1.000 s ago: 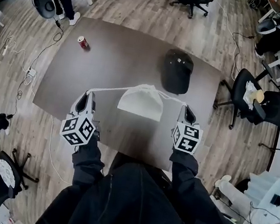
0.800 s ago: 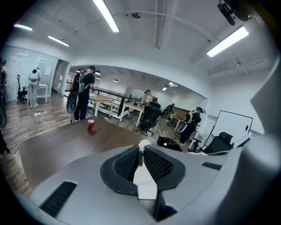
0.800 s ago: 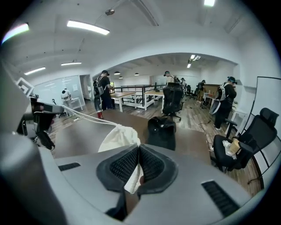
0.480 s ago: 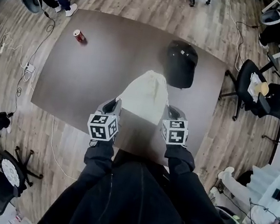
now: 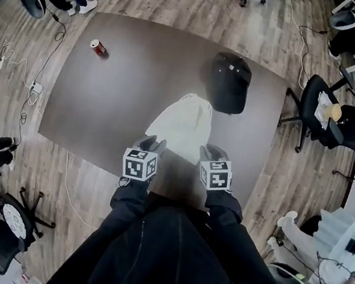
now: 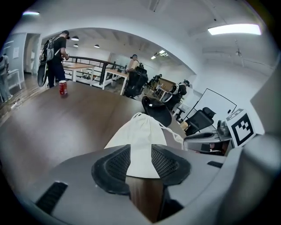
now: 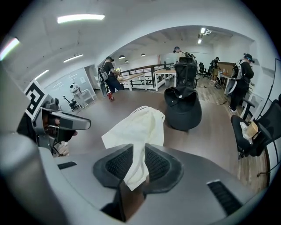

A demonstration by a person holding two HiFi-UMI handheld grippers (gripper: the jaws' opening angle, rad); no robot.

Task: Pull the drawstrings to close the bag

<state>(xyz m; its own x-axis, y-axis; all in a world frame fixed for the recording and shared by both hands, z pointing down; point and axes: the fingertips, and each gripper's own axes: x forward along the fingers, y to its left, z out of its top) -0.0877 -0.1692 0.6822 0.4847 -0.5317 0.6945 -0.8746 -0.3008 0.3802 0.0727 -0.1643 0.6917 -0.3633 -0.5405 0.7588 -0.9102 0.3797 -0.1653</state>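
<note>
bag [image 5: 181,122] flat on table [image 5: 105,95] | left gripper [image 5: 153,143]: jaws just opened wide | right gripper [image 5: 209,151]: jaws just opening, bag corner between

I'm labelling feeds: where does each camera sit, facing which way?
Head view: on the head, steeply down at the table; left tongs, right tongs, sleeves show.
Left gripper view: on left tongs, looking along its jaws across the table; just opening, bag edge between.
Right gripper view: on right tongs, likewise just opening, bag corner between.
Both gripper views share bag and cap.
</note>
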